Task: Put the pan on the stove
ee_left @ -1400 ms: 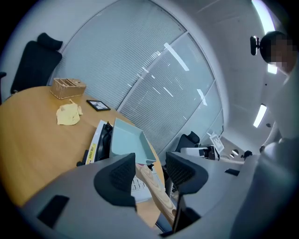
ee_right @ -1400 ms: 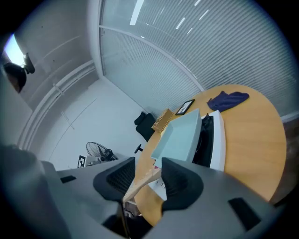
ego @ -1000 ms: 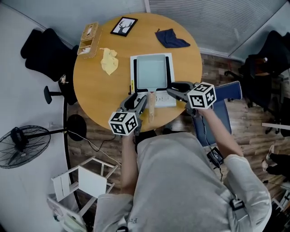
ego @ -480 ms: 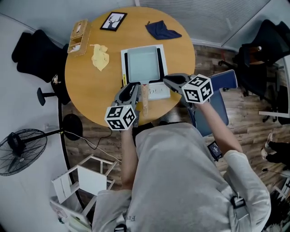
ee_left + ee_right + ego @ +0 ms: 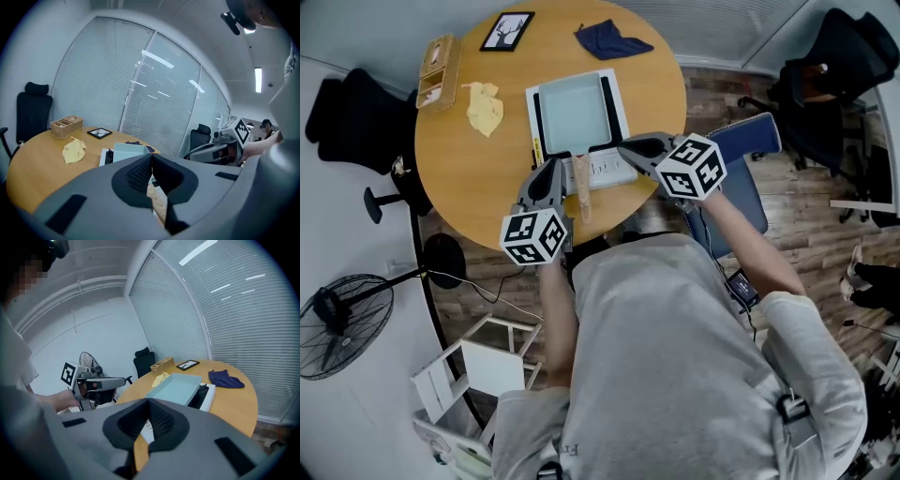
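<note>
Head view: the pale blue pan rests on the white stove on the round bench, ahead of both your hands. Its wooden handle points back toward you along the pan's long axis. The handle lies between your tools, nearer your left hand-held gripper than your right hand-held gripper.

Left gripper view: the jaws have just been closing and meet on nothing. The handle shows just below them, with the pan body beyond.

Right gripper view: the jaws have just been closing too and are together, empty. The pan lies ahead, slightly right.
</note>
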The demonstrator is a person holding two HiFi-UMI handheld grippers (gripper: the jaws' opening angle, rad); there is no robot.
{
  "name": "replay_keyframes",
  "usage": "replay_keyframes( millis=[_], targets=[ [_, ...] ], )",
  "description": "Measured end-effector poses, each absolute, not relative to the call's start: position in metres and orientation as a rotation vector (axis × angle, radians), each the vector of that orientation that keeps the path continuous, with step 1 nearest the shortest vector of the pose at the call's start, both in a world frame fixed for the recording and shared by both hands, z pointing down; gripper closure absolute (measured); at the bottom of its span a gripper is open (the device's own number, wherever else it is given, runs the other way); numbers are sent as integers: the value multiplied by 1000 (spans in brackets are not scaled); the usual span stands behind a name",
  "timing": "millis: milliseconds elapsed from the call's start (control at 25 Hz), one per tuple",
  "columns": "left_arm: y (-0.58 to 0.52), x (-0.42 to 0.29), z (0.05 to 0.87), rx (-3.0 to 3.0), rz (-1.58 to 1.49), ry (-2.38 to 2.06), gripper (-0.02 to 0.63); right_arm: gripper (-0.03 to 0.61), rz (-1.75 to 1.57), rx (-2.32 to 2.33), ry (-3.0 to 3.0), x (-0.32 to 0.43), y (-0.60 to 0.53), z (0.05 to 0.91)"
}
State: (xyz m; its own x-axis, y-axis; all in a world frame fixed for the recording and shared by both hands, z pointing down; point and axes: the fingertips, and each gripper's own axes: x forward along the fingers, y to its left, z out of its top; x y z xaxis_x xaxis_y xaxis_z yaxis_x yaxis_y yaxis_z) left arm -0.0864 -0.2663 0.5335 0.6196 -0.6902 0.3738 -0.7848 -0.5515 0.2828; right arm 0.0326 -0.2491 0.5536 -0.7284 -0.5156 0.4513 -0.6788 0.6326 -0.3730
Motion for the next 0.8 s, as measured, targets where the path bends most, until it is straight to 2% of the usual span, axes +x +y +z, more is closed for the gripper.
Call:
replay_keyframes(
  millis=[800],
  targets=[
    [-257,-87,538,2428,377,-1159,586,557,734,1066,-2565,23,-241,553]
  ],
)
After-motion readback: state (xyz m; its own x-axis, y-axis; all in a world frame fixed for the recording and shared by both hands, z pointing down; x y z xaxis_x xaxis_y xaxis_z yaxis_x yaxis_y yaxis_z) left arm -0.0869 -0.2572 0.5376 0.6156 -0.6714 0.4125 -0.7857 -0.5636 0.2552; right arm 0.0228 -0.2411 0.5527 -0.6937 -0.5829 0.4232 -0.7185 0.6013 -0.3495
